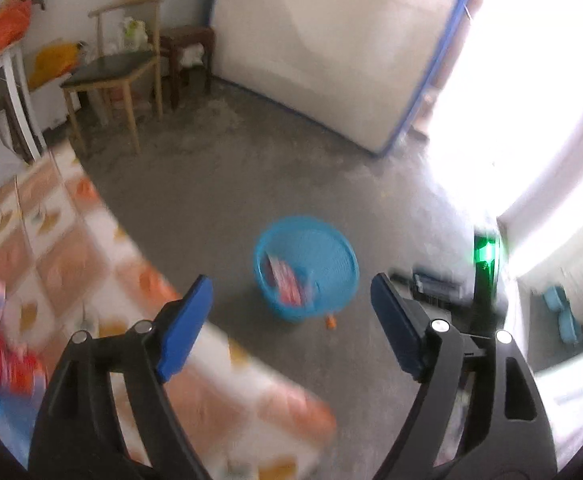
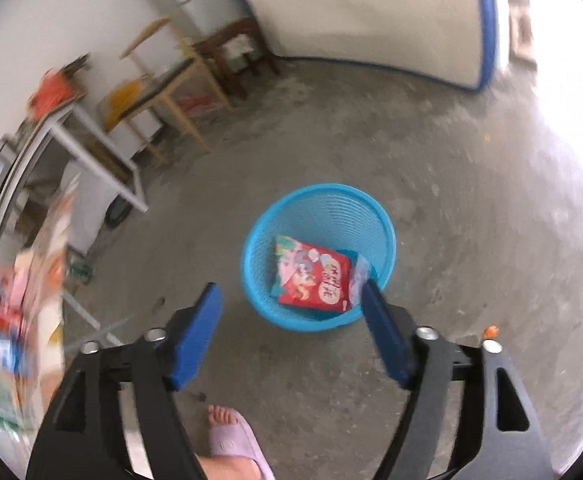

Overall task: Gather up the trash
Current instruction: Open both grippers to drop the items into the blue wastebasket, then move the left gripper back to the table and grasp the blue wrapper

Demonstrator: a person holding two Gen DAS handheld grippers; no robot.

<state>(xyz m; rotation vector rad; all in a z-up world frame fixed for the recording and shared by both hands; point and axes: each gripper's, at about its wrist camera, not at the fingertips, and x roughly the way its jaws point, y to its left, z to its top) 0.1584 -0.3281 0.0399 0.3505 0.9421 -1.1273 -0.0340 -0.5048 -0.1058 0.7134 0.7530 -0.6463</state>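
A blue plastic waste basket (image 2: 379, 220) stands on the concrete floor. A red snack packet (image 2: 313, 278) and a clear wrapper (image 2: 358, 278) lie inside it. The basket also shows in the left wrist view (image 1: 331, 248), with the red packet (image 1: 289, 282) in it. My right gripper (image 2: 291, 334) is open and empty, above the floor just in front of the basket. My left gripper (image 1: 291, 326) is open and empty, over the table's edge. Blurred red and blue packets lie on the table at far left (image 1: 7, 364), and also show in the right wrist view (image 2: 3, 320).
A table with an orange-and-white patterned cloth (image 1: 91, 280) fills the left. A wooden chair (image 1: 119, 72) and dark stool (image 1: 189, 52) stand at the back wall. A small orange scrap (image 1: 330, 322) lies by the basket. The person's sandalled foot (image 2: 235, 436) is below my right gripper.
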